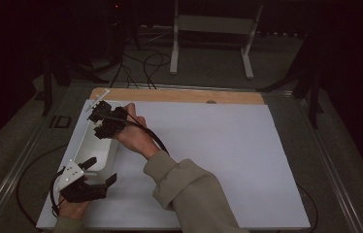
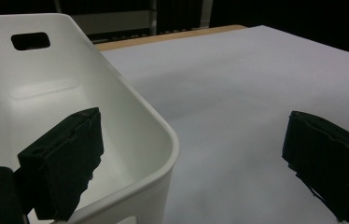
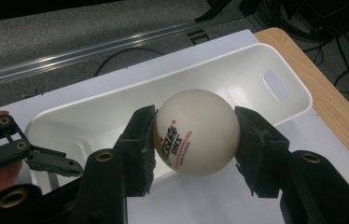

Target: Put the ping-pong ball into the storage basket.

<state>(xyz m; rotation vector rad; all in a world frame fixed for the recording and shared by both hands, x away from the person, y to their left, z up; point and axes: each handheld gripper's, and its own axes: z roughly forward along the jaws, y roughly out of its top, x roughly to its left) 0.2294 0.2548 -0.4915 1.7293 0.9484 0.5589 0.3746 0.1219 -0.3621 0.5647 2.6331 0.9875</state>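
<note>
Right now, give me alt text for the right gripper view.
The right gripper clamps a white table tennis ball just above a white plastic bin on a white sheet. The left gripper sits at the bin's near end.

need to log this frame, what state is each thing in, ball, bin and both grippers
ball: clamped between the right gripper's jaws, held above the bin
white bin: upright on the white sheet, nothing visible inside
right gripper: shut on the ball, over the bin
left gripper: open, one jaw inside the bin's near corner, the other outside over the sheet, straddling its wall
</note>
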